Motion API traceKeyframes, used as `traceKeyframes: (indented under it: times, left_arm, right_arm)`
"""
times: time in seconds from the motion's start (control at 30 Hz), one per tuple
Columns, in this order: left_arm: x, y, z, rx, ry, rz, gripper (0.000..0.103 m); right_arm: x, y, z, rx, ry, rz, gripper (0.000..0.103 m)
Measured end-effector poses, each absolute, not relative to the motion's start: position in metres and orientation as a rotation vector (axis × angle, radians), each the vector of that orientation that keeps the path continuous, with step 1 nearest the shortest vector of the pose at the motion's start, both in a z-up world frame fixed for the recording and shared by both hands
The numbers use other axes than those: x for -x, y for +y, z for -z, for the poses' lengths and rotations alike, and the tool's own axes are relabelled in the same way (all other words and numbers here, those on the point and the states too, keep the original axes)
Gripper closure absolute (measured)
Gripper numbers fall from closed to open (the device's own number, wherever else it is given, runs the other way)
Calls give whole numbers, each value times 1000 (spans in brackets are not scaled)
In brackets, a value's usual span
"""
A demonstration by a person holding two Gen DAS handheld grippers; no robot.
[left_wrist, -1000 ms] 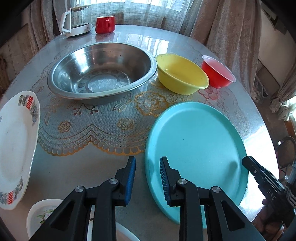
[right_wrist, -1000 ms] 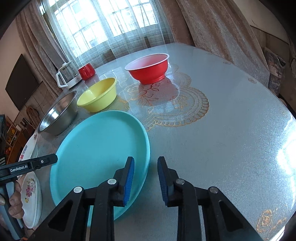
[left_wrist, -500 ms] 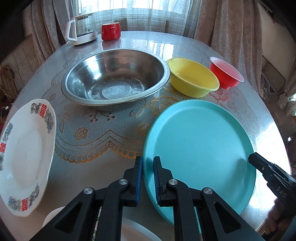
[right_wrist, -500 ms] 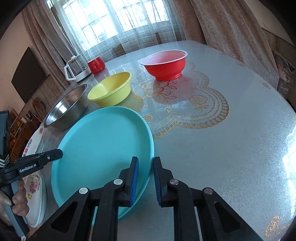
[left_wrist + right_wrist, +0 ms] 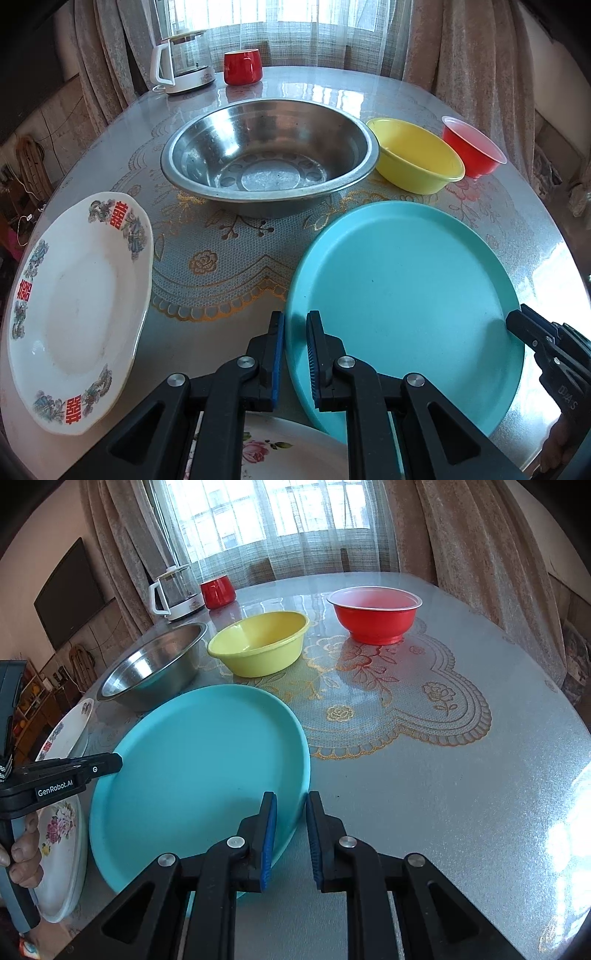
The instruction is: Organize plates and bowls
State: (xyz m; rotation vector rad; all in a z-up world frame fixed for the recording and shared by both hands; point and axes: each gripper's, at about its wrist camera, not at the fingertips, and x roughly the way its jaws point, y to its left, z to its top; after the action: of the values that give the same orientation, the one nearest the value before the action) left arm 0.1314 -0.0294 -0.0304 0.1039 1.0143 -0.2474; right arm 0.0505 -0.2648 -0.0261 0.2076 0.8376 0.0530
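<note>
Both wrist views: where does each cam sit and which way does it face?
Left wrist: on the left gripper, angled down over the table; clamps the teal plate rim; right gripper tip and fingers at right.
Right wrist: on the right gripper, facing the window; clamps the opposite rim; left gripper and hand at left.
Shared: teal plate, steel bowl, yellow bowl, red bowl.

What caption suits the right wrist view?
Right gripper clamps the round turquoise plate's rim while the left gripper grips its opposite edge.
</note>
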Motion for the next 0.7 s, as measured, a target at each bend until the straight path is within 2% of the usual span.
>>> traceKeyframes:
  times: [0.1,0.2,0.3,0.37,0.43,0.7]
  left_arm:
    - [-128,-23,31,-70,1021,254,90]
    - [-129,-20,30,-59,1020,238,84]
    - [-127,-19,29,-49,1014,226,84]
    - [-125,-18,27,-39,1002,220,84]
    - [-121,-12,21,-9,982,221,84]
    - [-96,22,-15,53,838,213,81]
  right_arm:
    - [-48,-263,27,-189,832,-61,86]
    - [-49,-263,27,-202,833,-56,86]
    - [-49,-264,26,-210,835,-56,86]
    - [-49,-263,26,-217,837,-59,84]
    - [-50,-264,26,-230,843,-74,76]
    - [-50,-266,22,-247,845,-46,70]
